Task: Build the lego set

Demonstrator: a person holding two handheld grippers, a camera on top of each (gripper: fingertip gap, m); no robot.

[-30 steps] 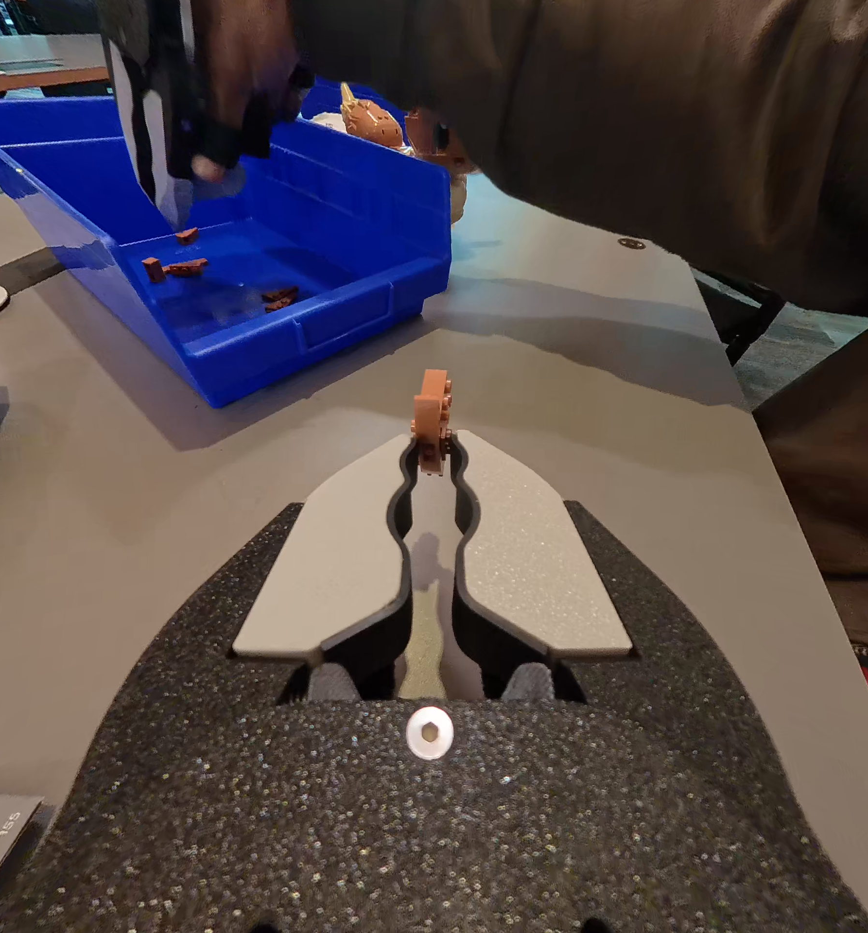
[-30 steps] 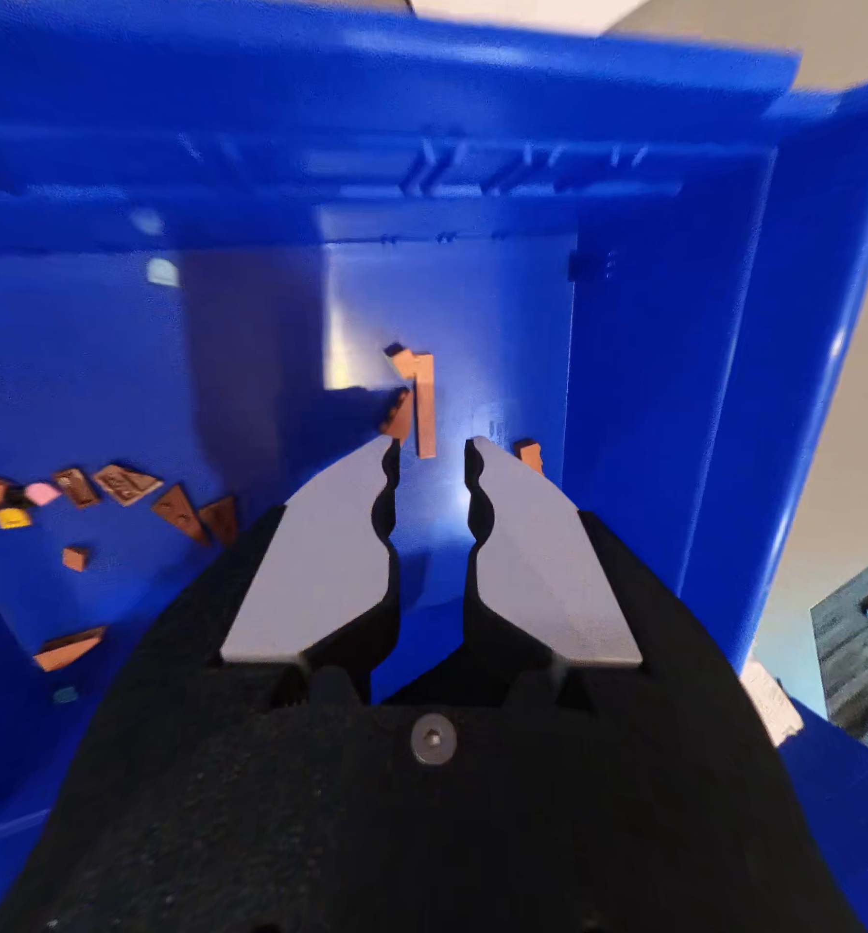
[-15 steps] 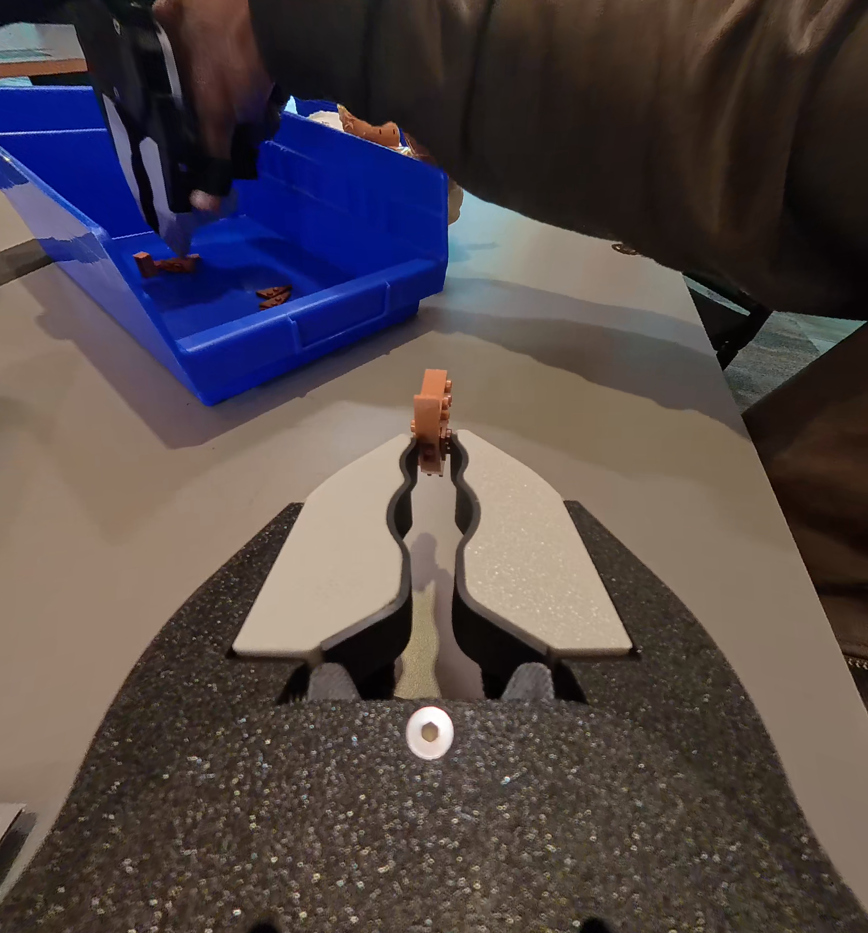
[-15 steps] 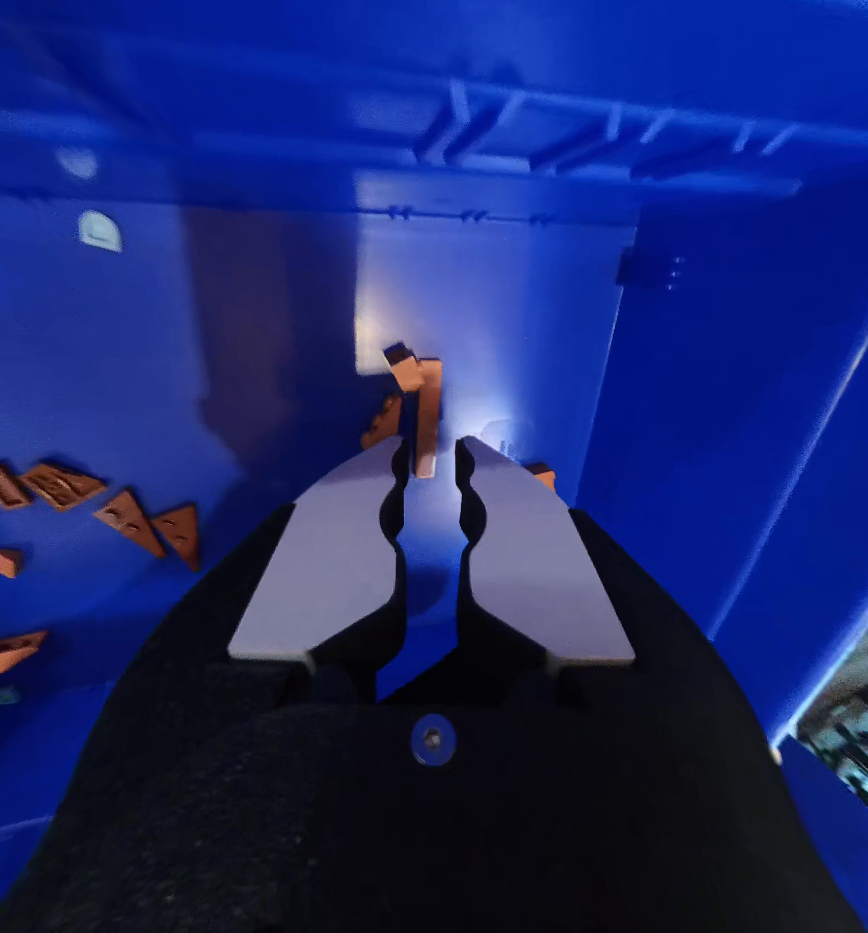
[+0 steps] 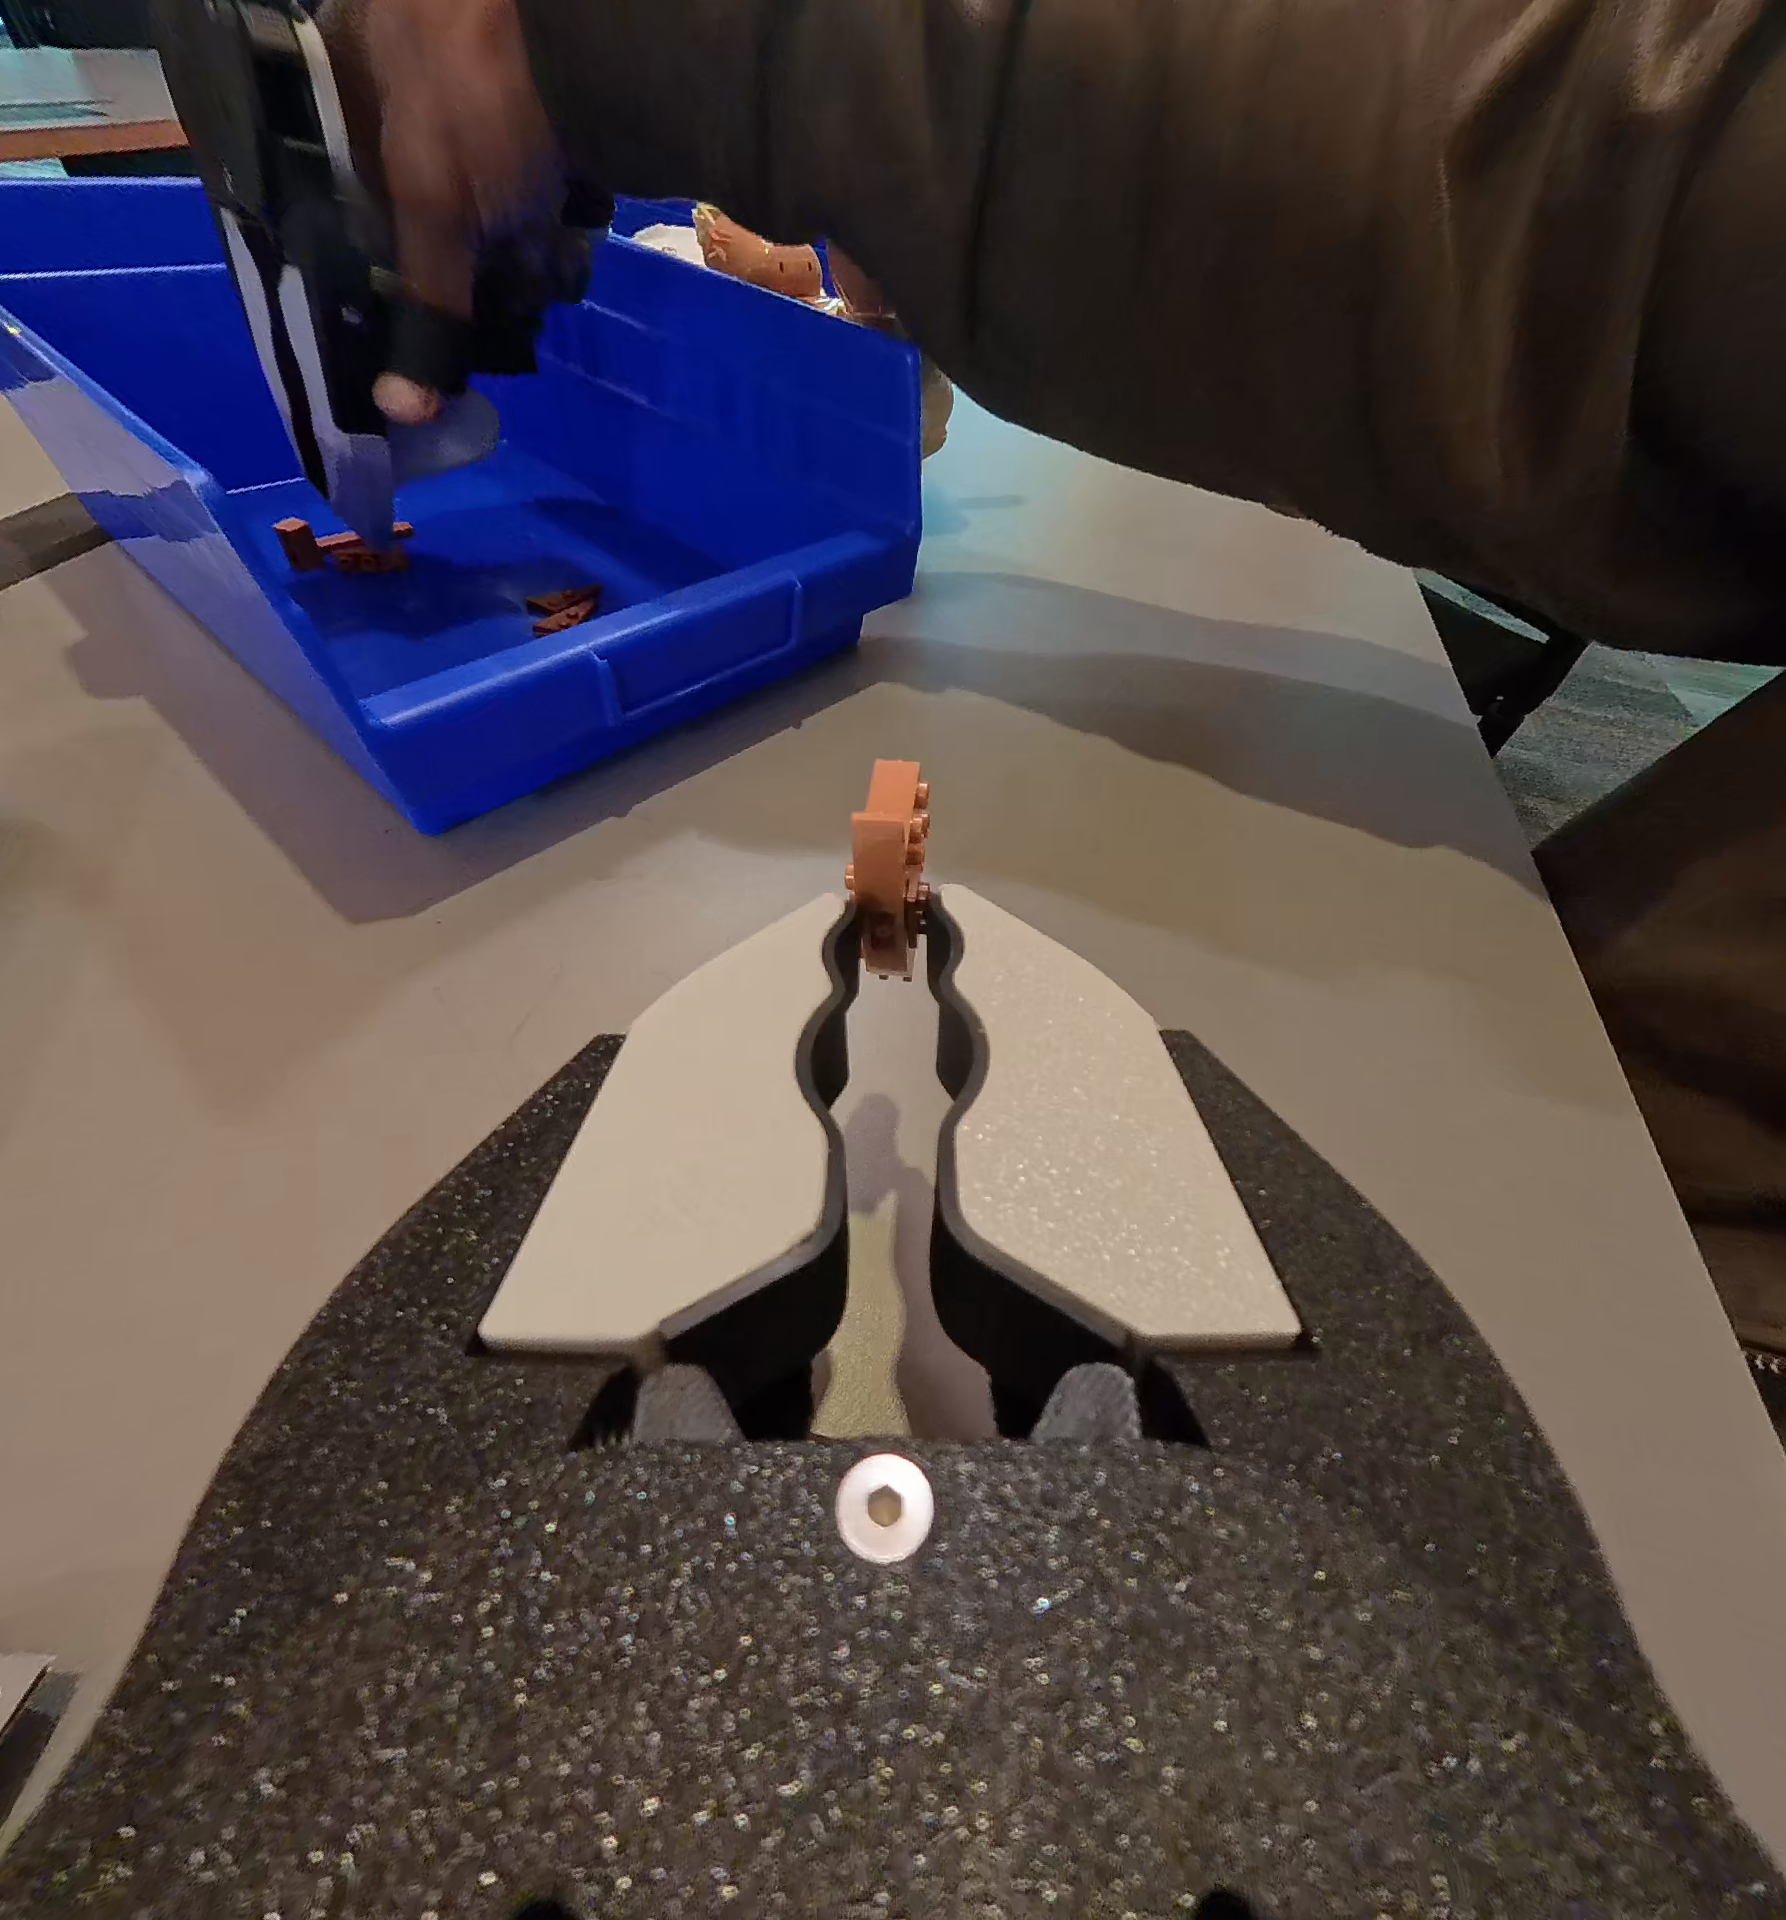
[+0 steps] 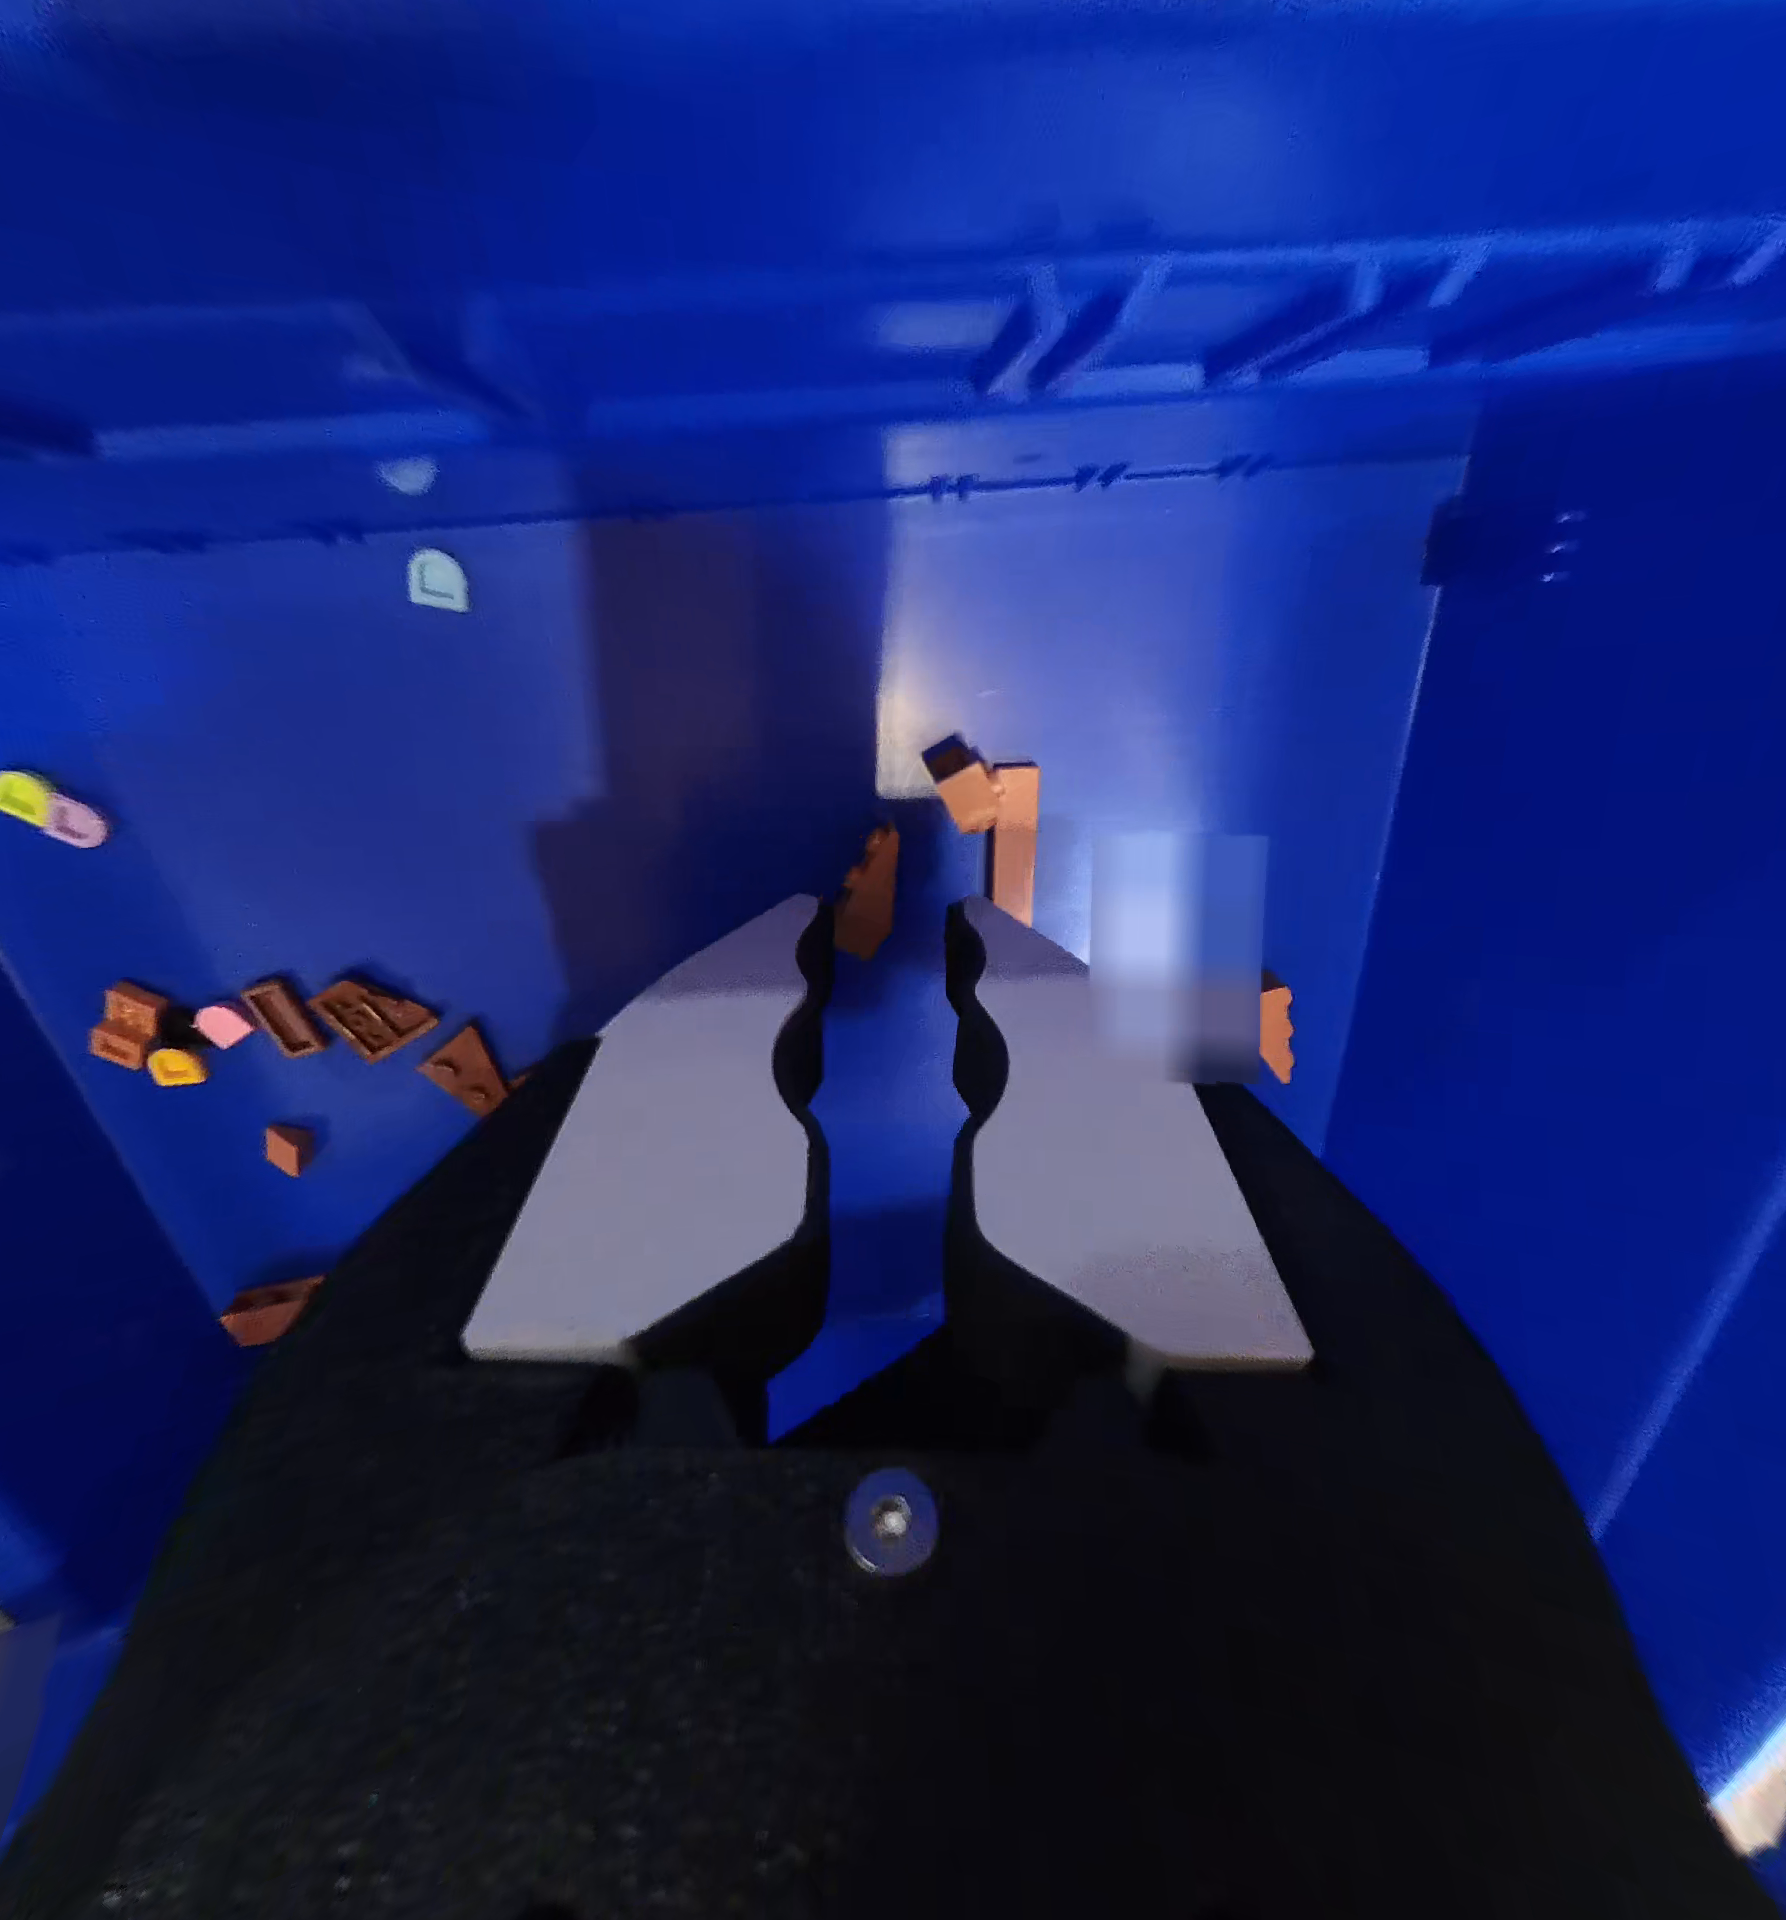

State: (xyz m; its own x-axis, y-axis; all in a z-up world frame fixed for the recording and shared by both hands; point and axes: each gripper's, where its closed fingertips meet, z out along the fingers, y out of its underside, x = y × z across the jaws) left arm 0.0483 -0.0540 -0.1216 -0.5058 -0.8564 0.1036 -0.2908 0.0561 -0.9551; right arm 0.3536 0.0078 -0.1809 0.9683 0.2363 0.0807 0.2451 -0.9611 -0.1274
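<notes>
Fingers [image 6: 972, 925] apart beside bin wall [image 6: 1595, 935]

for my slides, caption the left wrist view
Left gripper holds a brown brick piece above the grey table, blue bin beyond.

Open grey table [image 5: 1128, 727] ahead, blue bin [image 5: 660, 665] left, sleeve [image 5: 1284, 260] seemingly overhead

Grey table [image 5: 1128, 727], patterned carpet [image 5: 1637, 707]
</notes>
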